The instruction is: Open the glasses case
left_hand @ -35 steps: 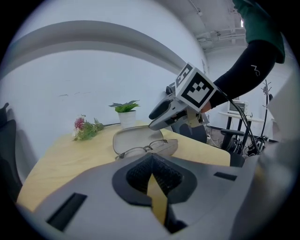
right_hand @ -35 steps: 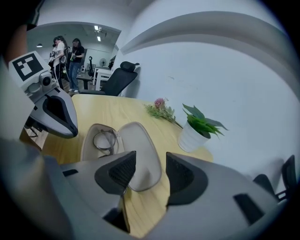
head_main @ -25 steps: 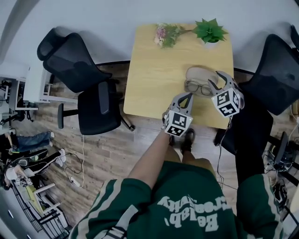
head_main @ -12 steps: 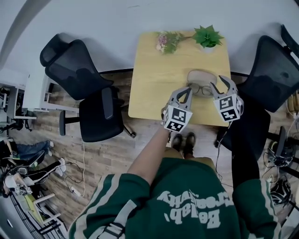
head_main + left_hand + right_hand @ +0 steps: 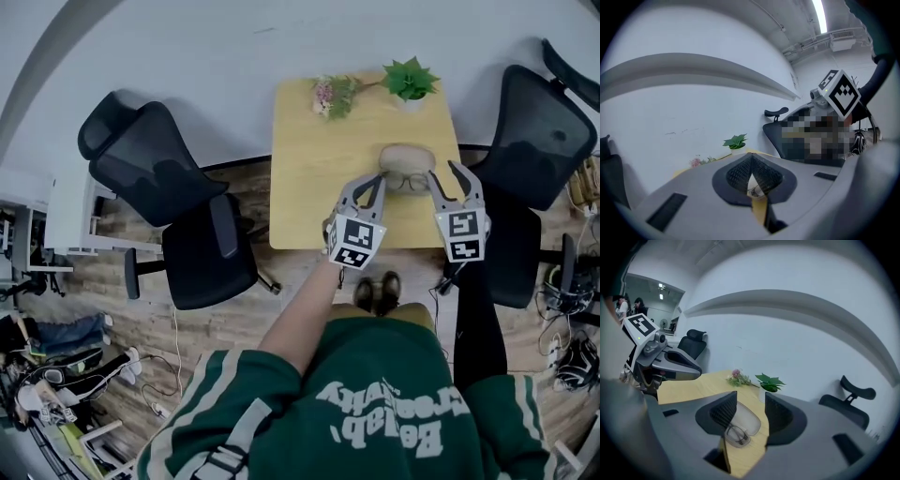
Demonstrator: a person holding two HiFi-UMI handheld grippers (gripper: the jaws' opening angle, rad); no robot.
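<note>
head view, table (image 5: 319, 187): light wood top. We see a left chair (image 5: 178, 197) and a right chair (image 5: 544, 131) flanking it, both black.
head view, glasses case (image 5: 406, 156): beige oval, flat on the table's right half. The glasses (image 5: 407, 181) touch its near side. We can't tell whether it is open.
head view, far edge: flower sprig (image 5: 333, 92) and potted plant (image 5: 410, 80), well apart from the case.
head view, left gripper (image 5: 373, 186): over the near part of the table, just left of the glasses, tips pointing away from us.
head view, right gripper (image 5: 443, 173): just right of the glasses, its two fingers splayed.
left gripper view, jaws: pads pressed together at the tips, nothing pinched. Through the slit below the tips we see a sliver of table and glasses.
left gripper view, background: plant and flowers against the white wall, right marker cube (image 5: 841, 92) at upper right.
right gripper view, jaws: spread, nothing on the pads. We see case and glasses in the gap, lying on the table beyond, clear of both pads.
right gripper view, left side: the left gripper with the left marker cube (image 5: 640, 326), over the table's edge.
</note>
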